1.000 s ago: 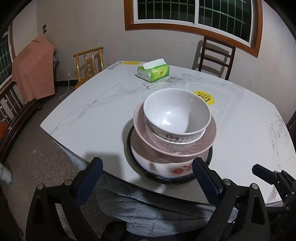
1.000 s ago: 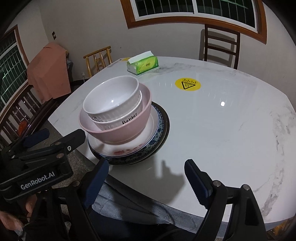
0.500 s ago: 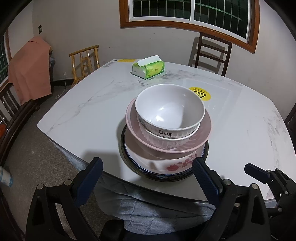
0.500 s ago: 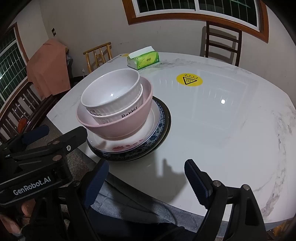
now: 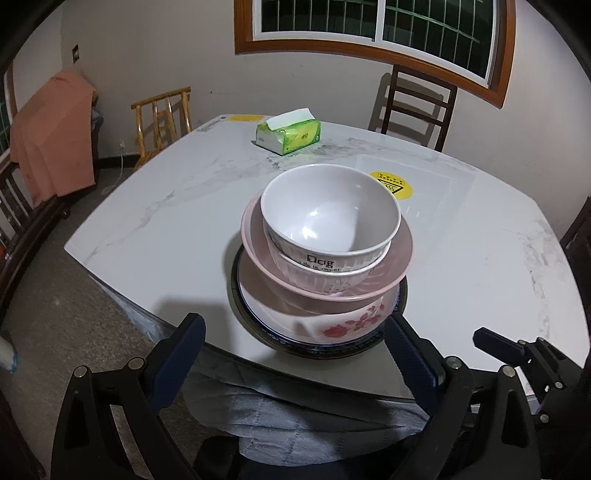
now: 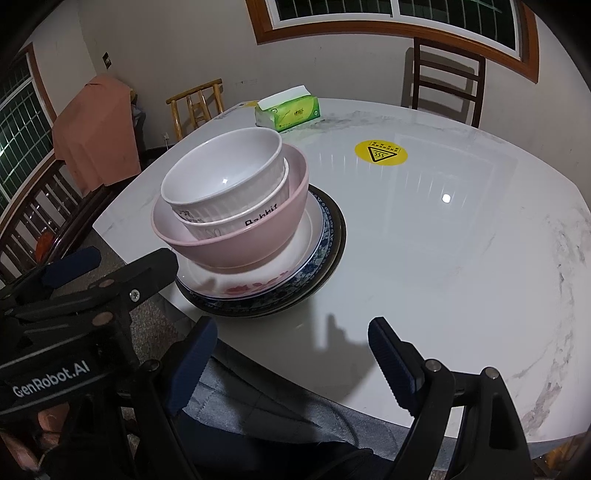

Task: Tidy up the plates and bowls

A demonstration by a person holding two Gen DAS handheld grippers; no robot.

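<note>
My left gripper (image 5: 295,343) and right gripper (image 6: 291,347) remain spread wide, empty, short of the stacked bowls (image 5: 330,225) and plates (image 6: 317,236); nothing has shifted.

This is looking like the dining room of a home. A white marble-patterned surface (image 5: 177,206) is filling the middle of the room, with a dark wooden chair (image 5: 413,107) standing at its far side against a plain pale wall and a light bamboo chair (image 5: 162,118) sitting off its far left corner. A green pack of tissues (image 5: 289,133) is lying on it, and a round yellow sticker (image 6: 381,152) is marking a built-in hot spot. A stack of bowls and plates (image 5: 325,254) is sitting near the close edge. A wood-framed window (image 5: 373,33) with bars is showing darkness outside, and a salmon cloth (image 6: 96,133) is hanging over furniture at the left.
</note>
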